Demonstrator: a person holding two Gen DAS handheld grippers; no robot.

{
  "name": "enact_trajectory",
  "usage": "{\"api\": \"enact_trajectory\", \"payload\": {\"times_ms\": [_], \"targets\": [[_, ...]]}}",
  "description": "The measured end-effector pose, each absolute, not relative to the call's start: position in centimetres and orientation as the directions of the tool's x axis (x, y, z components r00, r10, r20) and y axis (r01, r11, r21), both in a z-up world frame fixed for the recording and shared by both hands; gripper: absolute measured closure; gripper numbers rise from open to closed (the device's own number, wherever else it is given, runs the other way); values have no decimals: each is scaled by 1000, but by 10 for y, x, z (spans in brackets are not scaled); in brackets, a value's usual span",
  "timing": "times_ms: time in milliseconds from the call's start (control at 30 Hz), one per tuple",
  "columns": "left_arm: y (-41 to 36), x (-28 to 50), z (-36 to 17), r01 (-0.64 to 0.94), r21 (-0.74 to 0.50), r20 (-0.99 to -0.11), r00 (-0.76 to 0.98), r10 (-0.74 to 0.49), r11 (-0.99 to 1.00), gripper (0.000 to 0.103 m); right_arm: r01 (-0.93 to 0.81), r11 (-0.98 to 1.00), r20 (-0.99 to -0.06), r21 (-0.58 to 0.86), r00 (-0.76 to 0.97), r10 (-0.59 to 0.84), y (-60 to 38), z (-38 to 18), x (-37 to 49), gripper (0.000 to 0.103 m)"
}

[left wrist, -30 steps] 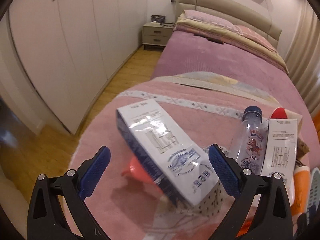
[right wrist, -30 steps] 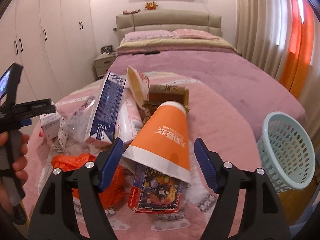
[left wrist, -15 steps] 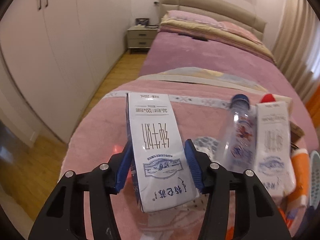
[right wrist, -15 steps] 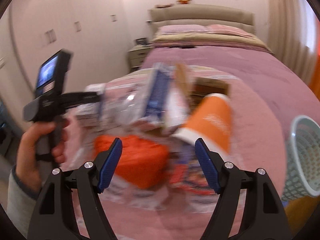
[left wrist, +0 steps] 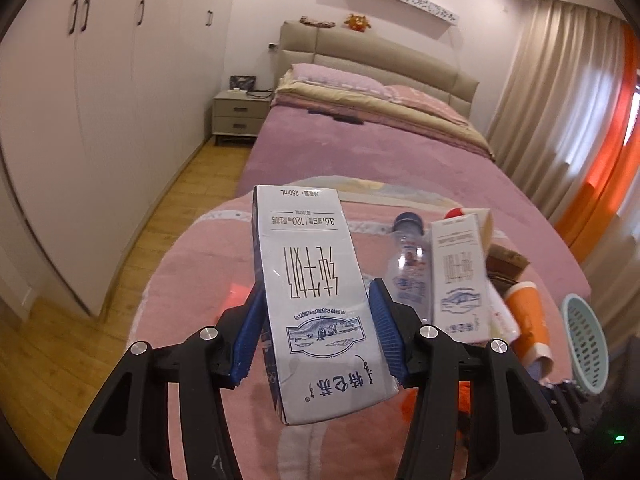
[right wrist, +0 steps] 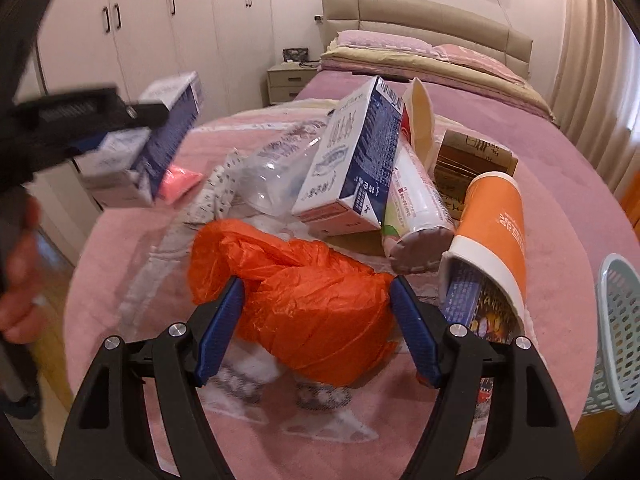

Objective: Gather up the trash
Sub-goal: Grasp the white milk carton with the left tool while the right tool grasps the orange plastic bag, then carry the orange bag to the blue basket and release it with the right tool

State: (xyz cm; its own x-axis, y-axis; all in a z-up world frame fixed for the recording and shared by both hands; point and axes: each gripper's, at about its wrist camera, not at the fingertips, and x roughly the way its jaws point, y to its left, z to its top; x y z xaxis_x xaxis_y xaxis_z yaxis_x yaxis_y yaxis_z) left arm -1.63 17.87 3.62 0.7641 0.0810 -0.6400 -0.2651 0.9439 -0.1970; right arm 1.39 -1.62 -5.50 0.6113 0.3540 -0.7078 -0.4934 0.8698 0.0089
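We're in a home bedroom: made bed (left wrist: 372, 152) with padded headboard (left wrist: 380, 56) and pillows (left wrist: 340, 80), bedside table (left wrist: 238, 118), full-height white wardrobes (left wrist: 100, 100), curtains (left wrist: 560, 92), wood floor (left wrist: 52, 344).

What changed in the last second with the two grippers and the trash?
The left gripper closed on the milk carton and lifted it off the pile. The right gripper, open, swung from the orange cup to straddle the orange bag. The remaining trash and the basket stayed put.
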Motion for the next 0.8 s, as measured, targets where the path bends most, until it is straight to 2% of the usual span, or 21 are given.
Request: {"api": "enact_trajectory", "payload": {"times_ms": [100, 133, 167, 267, 367, 467, 600, 800], "targets": [[170, -20, 39, -247, -203, -631, 773, 67, 947, 53, -493, 869, -710, 22, 605, 361, -18, -56, 18, 33], [166, -22, 40, -244, -199, -628, 775, 68, 949, 53, -497, 868, -710, 15, 606, 359, -17, -56, 17, 41], [166, -21, 41, -240, -198, -626, 777, 66, 950, 53, -499, 867, -704, 5, 614, 357, -18, -54, 15, 56], [159, -26, 49, -209, -211, -608, 793, 39, 955, 53, -510, 857, -694, 79, 589, 414, -28, -44, 12, 73], [148, -31, 64, -162, -207, -575, 818, 14, 965, 53, -512, 844, -649, 157, 590, 479, -46, -22, 7, 74], [128, -31, 81, -103, -205, -540, 841, -25, 973, 53, -485, 859, -590, 167, 648, 481, -68, 4, 6, 74], [89, -21, 94, -6, -210, -508, 855, -104, 978, 53, -388, 905, -541, 175, 730, 417, -114, 27, 15, 74], [7, 21, 96, 168, -212, -533, 806, -258, 963, 53, -173, 955, -509, 240, 816, 275, -215, 35, 35, 74]]}}
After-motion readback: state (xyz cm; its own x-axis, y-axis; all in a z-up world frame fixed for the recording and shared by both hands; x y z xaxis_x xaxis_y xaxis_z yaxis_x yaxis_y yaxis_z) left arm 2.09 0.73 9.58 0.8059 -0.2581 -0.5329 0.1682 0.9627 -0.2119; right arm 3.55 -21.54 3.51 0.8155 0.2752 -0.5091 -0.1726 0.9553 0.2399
